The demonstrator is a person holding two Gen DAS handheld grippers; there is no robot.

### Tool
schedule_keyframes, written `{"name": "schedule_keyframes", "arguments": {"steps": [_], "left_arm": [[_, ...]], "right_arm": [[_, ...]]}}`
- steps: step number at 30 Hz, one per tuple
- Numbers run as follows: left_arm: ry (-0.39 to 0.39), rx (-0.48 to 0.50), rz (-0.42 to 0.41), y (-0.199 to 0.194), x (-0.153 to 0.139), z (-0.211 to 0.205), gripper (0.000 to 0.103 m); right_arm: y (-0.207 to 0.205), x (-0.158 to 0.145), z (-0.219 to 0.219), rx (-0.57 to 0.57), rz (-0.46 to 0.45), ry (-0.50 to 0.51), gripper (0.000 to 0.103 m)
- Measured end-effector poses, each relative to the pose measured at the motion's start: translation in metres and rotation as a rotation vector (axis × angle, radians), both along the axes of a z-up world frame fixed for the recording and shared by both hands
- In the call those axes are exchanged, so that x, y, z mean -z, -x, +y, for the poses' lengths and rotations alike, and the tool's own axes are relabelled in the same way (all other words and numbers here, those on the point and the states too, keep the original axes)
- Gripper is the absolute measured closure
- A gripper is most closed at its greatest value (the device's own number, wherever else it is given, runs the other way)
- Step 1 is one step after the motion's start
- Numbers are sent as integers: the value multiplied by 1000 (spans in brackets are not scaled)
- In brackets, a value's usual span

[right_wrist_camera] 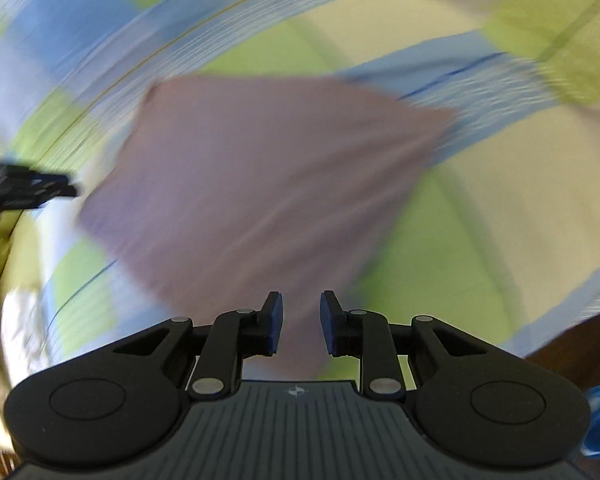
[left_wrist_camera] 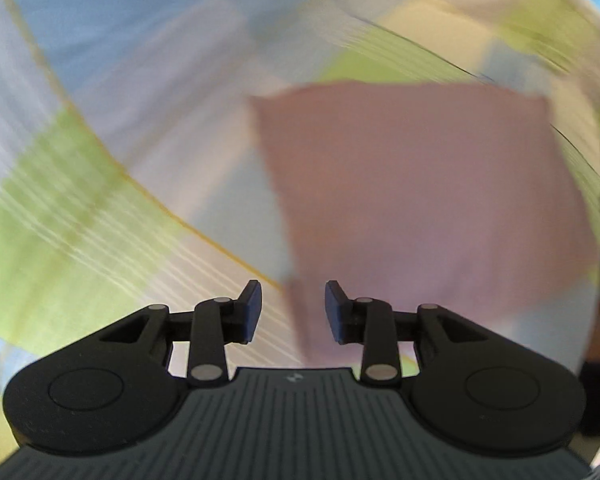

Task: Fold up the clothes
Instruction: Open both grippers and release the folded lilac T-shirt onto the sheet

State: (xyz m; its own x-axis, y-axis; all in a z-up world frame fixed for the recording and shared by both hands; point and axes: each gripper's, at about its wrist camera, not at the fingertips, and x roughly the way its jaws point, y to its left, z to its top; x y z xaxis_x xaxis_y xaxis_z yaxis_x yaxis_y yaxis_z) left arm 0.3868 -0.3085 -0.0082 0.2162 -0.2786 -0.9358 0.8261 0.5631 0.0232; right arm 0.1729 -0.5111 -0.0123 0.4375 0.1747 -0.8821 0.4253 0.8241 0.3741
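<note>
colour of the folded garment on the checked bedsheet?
Dusty pink folded garment, plain, no pattern visible; clearest in the right wrist view.

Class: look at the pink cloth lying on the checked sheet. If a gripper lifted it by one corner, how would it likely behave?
The pink cloth lies flat and thin on the sheet, so it would probably droop limply. It looks light for its size. Its folded shape would likely fall open. Blur hides the texture.
</note>
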Motion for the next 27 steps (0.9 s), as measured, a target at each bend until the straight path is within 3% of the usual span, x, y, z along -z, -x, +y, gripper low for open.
{"name": "schedule_keyframes", "arguments": {"steps": [5, 9, 11, 15, 17, 20, 27], "left_arm": [[-11, 67, 12, 20, 28, -1, 74], [-26, 76, 1, 18, 39, 6, 70], [-48, 95, 2, 16, 38, 6, 70], [-146, 260, -122, 33, 22, -12, 74], [-95, 337, -142, 38, 3, -32, 74], [-16, 462, -136, 46, -15, -81, 69], [69, 781, -133, 53, -5, -213, 66]], "right_arm": [[-30, 14, 62, -78, -70, 33, 78], [-34, 35, 69, -42, -29, 34, 79], [-25, 41, 66, -14, -6, 28, 86], [10, 44, 56, 31, 85, 40, 81], [32, 44, 49, 110, 134, 19, 72], [61, 36, 37, 274, 104, -86, 68], [81, 33, 30, 425, 30, -245, 64]]}}
